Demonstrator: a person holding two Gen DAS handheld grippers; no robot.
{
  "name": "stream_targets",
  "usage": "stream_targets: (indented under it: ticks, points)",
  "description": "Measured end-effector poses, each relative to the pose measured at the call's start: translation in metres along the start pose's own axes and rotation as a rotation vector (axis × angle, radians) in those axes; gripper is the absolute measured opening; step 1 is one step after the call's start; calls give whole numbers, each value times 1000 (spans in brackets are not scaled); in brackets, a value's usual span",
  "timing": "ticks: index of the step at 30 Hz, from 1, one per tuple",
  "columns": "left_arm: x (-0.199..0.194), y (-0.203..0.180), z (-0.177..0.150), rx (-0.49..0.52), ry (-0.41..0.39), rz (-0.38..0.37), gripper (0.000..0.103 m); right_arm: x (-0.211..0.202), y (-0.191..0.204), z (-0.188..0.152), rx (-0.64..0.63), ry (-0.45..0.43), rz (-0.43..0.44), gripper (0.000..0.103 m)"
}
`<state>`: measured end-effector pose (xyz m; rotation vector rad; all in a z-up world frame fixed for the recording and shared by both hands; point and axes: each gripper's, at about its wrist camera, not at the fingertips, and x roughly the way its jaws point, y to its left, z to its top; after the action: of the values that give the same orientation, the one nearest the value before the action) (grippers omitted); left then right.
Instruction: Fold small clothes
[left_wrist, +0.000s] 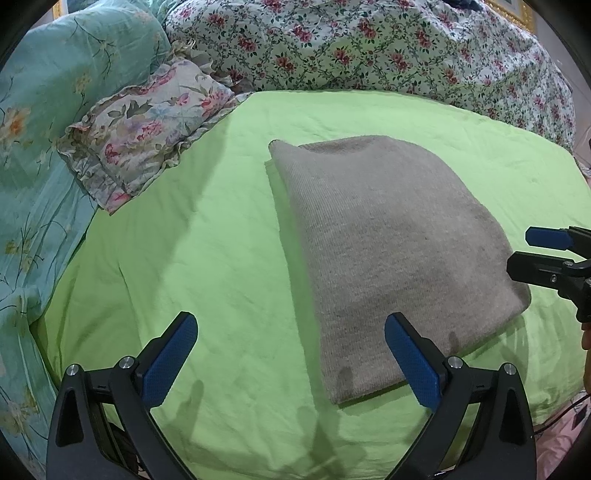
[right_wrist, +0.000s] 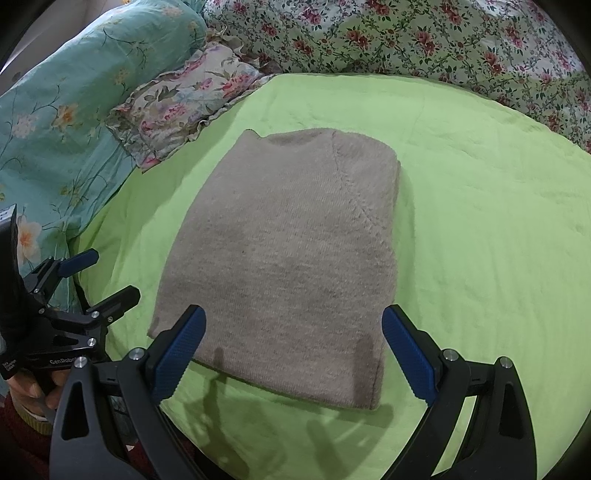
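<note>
Bright green bedsheet (left_wrist: 207, 236) covers the bed in front of you, with a flowered quilt (left_wrist: 369, 48) bunched along the far side, a ruffled floral pillow (left_wrist: 147, 125) at the far left, and a turquoise flowered cover (left_wrist: 40, 140) beyond it on the left.

Your task piece, a grey-beige knitted garment (right_wrist: 291, 251), lies folded into a neat, roughly rectangular stack in the middle of the green sheet. Its surface is flat, with a diagonal seam showing near the far right corner in the right wrist view. A couple of darker patches sit near its closest edge.

Your left tool (left_wrist: 291, 354) has its jaws spread wide and grips nothing. Its right blue pad (left_wrist: 412, 363) shows over the near left part of the garment, and the left pad is over bare sheet; you cannot tell whether either touches the cloth.

Your right tool (right_wrist: 293, 350) is also spread wide and carries nothing. Both blue pads frame the near edge of the garment, one toward each near corner. In the left wrist view the same tool shows at the right rim, just beside the garment's right edge.

Part of your hand (right_wrist: 33, 387) shows on the left tool's handle at the lower left of the right wrist view.
</note>
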<state>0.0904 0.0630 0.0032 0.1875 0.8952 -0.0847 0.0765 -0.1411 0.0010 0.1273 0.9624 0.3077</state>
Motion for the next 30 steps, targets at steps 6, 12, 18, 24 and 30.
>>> stream_targets:
  ticks: [6,12,18,24,30]
  points:
    - [6,-1,6,1,9,-1,102,0,0,1,4,1,-3,96]
    - [9,1,13,11,-6,2,102,2,-10,9,4,8,1,96]
    - [11,-1,19,18,-12,2,102,2,-16,16,6,9,5,96]
    - [13,2,24,10,-9,5,102,3,-16,18,5,8,6,96]
    - [23,7,22,-7,24,7,102,15,-19,23,21,22,23,96]
